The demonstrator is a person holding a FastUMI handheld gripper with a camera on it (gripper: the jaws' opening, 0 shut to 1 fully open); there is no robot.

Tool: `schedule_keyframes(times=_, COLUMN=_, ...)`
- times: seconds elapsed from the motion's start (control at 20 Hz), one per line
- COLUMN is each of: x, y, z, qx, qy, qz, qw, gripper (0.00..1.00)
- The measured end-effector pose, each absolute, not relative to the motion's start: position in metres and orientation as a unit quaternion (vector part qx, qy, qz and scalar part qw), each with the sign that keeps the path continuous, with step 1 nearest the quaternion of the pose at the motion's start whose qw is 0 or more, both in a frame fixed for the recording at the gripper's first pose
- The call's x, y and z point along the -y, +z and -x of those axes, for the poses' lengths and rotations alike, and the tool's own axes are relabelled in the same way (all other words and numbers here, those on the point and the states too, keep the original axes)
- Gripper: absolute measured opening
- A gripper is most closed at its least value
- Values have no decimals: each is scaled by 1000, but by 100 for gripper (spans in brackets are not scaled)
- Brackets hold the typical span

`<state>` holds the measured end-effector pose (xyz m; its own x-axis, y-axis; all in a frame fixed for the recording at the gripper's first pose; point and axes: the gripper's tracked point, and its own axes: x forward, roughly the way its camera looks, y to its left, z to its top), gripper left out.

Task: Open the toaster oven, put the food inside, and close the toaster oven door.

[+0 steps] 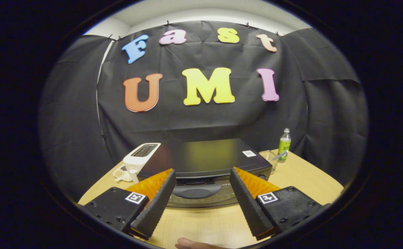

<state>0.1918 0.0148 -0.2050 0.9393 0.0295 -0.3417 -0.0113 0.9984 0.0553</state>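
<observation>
Gripper (201, 185): fingers spread wide, grasping nothing, flanking the toaster oven's handle (197, 190).
Toaster oven (205, 160): door closed, just ahead of the fingers.
White toaster (141, 157): touching the oven's left side.
Green bottle (284, 144): beyond the oven's right corner.

Gripper (201, 185) held level, fingers (153, 207) spread wide apart, gripping nothing, fingertip (191, 244) below

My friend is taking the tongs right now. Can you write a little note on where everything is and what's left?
Tongs: open, holding nothing, spread either side of the toaster oven's door handle.
Toaster oven: on the table just ahead, door shut.
White toaster sits beside it, green bottle on the other side.
Food: I can't pick it out.
Done: nothing yet. Left: open door, put food in, close door.
</observation>
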Motion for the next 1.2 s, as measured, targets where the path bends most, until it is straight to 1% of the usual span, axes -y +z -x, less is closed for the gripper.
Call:
schedule_keyframes(times=0.25, x=-21, y=-247, z=-227, qx=-217, qy=-1, qz=-1, qw=976, gripper=100)
schedule_keyframes(times=0.35, x=-27, y=-262, z=-230, qx=-239, qy=8, qz=1, qw=971, gripper=100)
schedule_keyframes(times=0.4, x=-28, y=-251, z=-225, qx=-224, qy=8, qz=-5, qw=975, gripper=100)
schedule_keyframes(times=0.5, x=-27, y=-259, z=-232, qx=-230, qy=7, qz=-11, qw=973, gripper=100)
schedule_keyframes(times=0.9, x=-26, y=-261, z=-213, qx=-211, qy=16, qz=12, qw=977, gripper=100)
schedule_keyframes(times=1.2, x=-23, y=-271, z=-178, qx=-230, qy=33, qz=14, qw=972, gripper=100)
